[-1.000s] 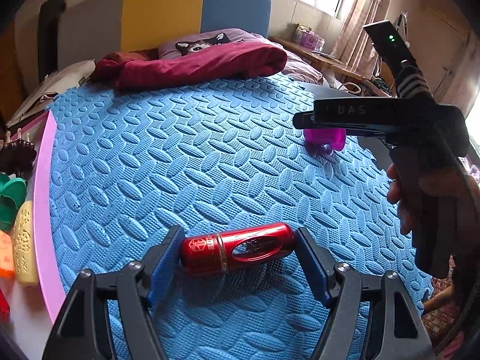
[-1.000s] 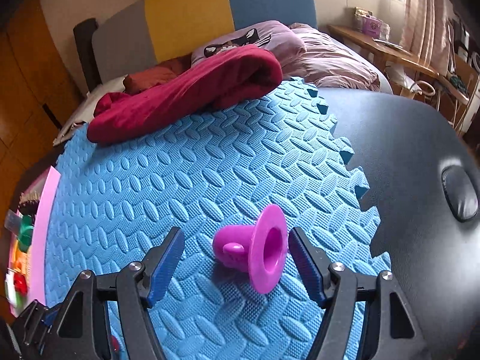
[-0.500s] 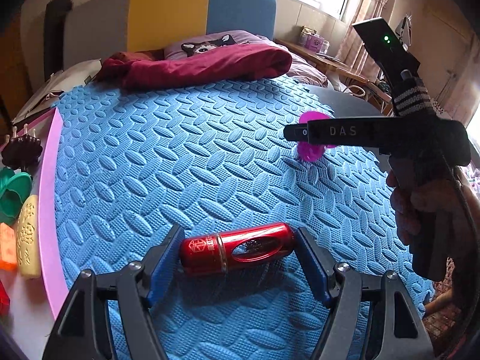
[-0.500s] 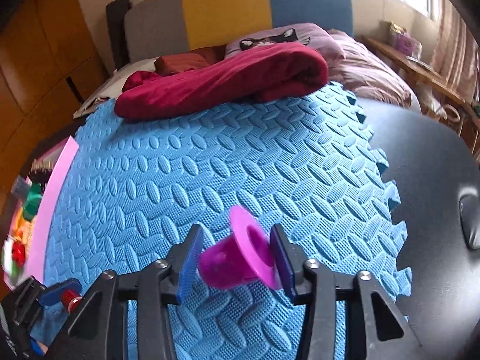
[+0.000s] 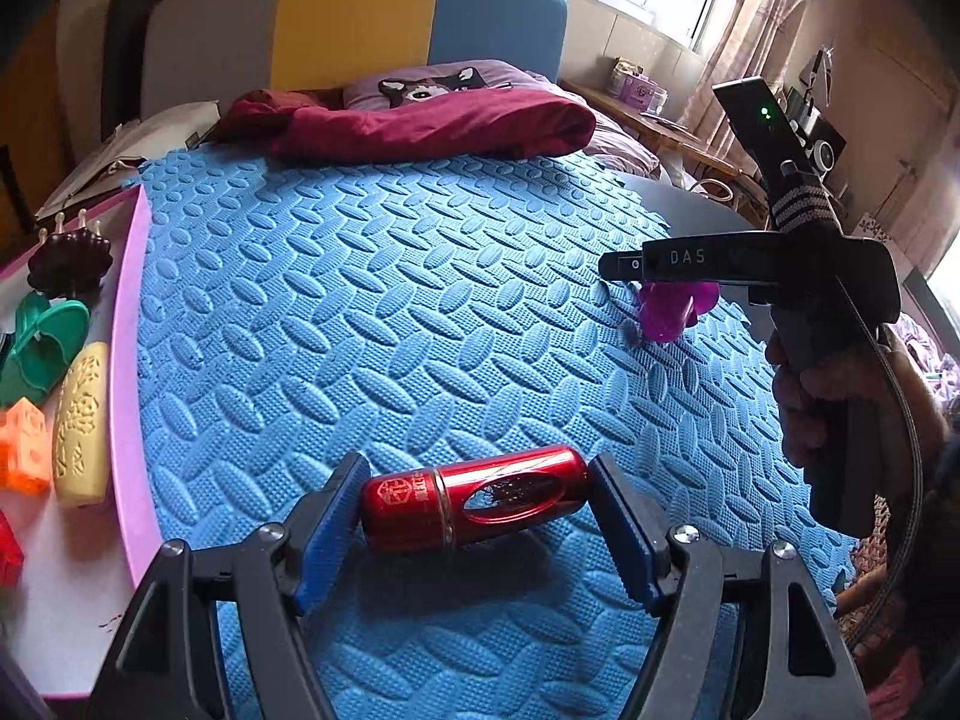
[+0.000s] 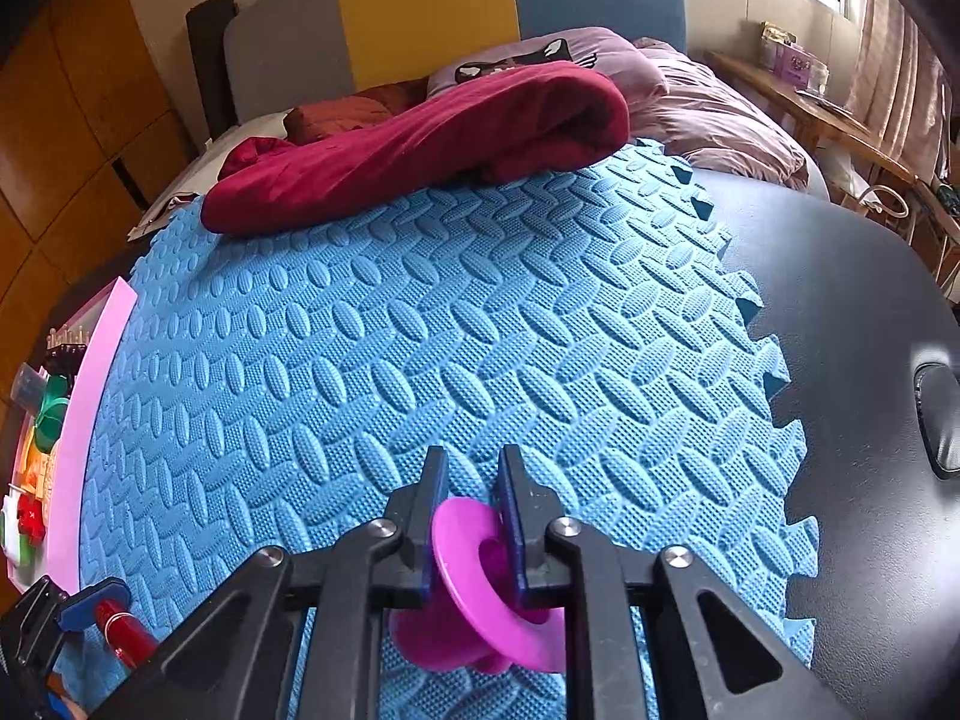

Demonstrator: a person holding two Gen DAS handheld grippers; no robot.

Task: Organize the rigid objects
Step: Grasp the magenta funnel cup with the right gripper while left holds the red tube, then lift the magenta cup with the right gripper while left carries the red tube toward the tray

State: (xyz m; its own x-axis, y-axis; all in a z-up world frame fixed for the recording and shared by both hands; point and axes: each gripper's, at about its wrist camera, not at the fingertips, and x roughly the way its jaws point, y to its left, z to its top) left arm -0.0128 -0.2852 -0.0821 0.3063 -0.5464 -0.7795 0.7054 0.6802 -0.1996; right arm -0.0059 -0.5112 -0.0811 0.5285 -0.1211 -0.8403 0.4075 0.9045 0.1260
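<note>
In the left wrist view my left gripper (image 5: pixel 474 516) is shut on a red metal capsule (image 5: pixel 474 504), held end to end between its blue pads just above the blue foam mat (image 5: pixel 390 312). In the right wrist view my right gripper (image 6: pixel 471 504) is shut on the flared rim of a magenta funnel-shaped piece (image 6: pixel 480 588) and holds it off the mat (image 6: pixel 420 330). The left wrist view shows that piece (image 5: pixel 672 312) hanging under the right gripper at the right. The capsule shows at the lower left of the right wrist view (image 6: pixel 123 630).
A pink-edged tray (image 5: pixel 129 372) along the mat's left side holds a green piece (image 5: pixel 45 342), a yellow piece (image 5: pixel 81 420), an orange cube (image 5: pixel 24 444) and a dark spiky piece (image 5: pixel 69 258). A maroon blanket (image 6: pixel 420 144) lies at the far edge. Black tabletop (image 6: pixel 870 420) lies right.
My right gripper has closed on the magenta piece's rim and lifted it off the mat. My left gripper keeps hold of the red capsule and has shifted slightly left, toward the tray.
</note>
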